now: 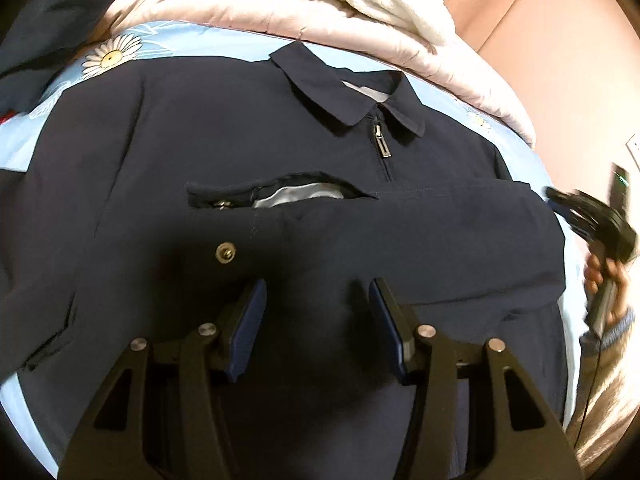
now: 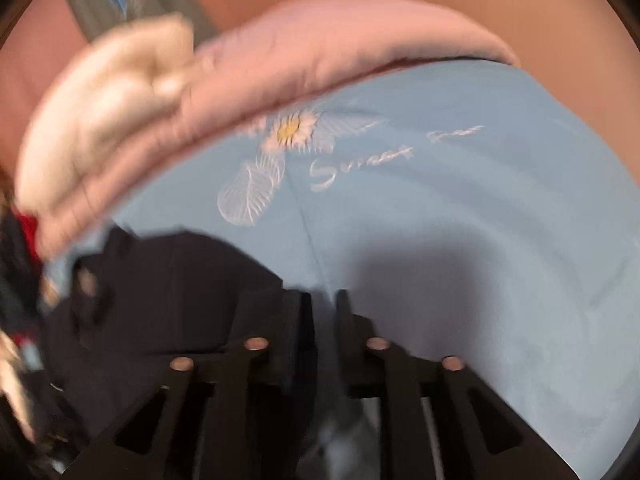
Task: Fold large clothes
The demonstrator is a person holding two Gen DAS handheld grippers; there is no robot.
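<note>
The navy jacket (image 1: 280, 208) lies front-up across the middle of the frame on the blue bedsheet (image 1: 24, 140), one sleeve (image 1: 420, 220) already crossed over the chest. The fold seems midway; the other sleeve likely comes next. The left hand-held gripper (image 1: 316, 308) hovers wide over the jacket, empty. The right hand-held gripper (image 2: 325, 312), lower centre, is narrow, apparently empty.
</note>
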